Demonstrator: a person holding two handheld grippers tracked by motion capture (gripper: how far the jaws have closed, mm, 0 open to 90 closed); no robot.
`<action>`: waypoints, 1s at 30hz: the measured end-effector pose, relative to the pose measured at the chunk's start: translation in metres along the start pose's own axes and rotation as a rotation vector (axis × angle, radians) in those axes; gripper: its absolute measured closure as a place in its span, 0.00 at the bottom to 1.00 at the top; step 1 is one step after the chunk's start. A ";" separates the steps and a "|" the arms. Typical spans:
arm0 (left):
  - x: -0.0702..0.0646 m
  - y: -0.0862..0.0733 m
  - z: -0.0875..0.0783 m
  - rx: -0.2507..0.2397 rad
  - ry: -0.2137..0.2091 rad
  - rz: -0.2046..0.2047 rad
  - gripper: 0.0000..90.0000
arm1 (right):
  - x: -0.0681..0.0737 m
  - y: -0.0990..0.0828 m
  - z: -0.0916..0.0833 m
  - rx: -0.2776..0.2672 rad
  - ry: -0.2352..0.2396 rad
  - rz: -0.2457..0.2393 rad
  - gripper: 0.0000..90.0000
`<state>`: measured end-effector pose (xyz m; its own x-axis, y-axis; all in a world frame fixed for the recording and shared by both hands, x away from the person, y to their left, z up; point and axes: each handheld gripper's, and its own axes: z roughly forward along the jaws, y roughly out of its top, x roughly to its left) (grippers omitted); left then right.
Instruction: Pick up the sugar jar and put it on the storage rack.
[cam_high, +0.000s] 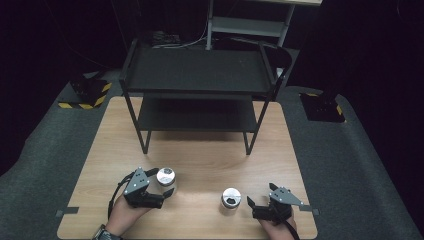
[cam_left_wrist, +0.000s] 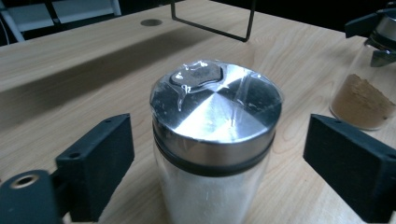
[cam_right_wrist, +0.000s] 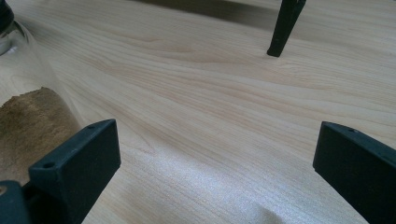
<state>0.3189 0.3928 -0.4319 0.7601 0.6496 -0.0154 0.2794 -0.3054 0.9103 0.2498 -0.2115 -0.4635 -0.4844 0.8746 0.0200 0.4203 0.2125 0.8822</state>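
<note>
A glass jar with white grains and a shiny steel lid (cam_left_wrist: 217, 121) stands upright between the jaws of my left gripper (cam_left_wrist: 219, 163). A gap shows on each side, so the pads do not touch it. From above, this jar (cam_high: 165, 176) sits at the front left with the left gripper (cam_high: 161, 181) around it. A second steel-lidded jar (cam_high: 231, 197) holding brown powder (cam_left_wrist: 362, 102) stands at the front right. My right gripper (cam_high: 260, 195) rests just right of it, open; the brown jar (cam_right_wrist: 28, 121) lies outside its left jaw, with bare wood between the jaws (cam_right_wrist: 215, 158).
A black two-tier metal rack (cam_high: 195, 70) stands at the back of the wooden table (cam_high: 200, 150); one of its legs (cam_right_wrist: 285, 28) rises ahead of the right gripper. Grey carpet surrounds the table. A hand holds each gripper at the near edge.
</note>
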 end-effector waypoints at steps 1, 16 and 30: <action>0.000 -0.001 0.001 -0.004 0.000 0.002 0.12 | 0.000 0.000 0.000 0.000 0.000 0.001 0.00; 0.001 -0.011 0.006 -0.044 0.005 0.000 0.33 | -0.002 -0.001 0.000 -0.003 0.005 0.008 0.00; -0.002 -0.014 0.007 -0.060 0.017 0.013 0.35 | -0.001 0.002 0.001 0.009 0.006 0.001 0.00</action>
<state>0.3171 0.3908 -0.4474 0.7532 0.6577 0.0029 0.2336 -0.2717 0.9336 0.2516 -0.2117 -0.4625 -0.4887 0.8721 0.0239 0.4273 0.2154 0.8781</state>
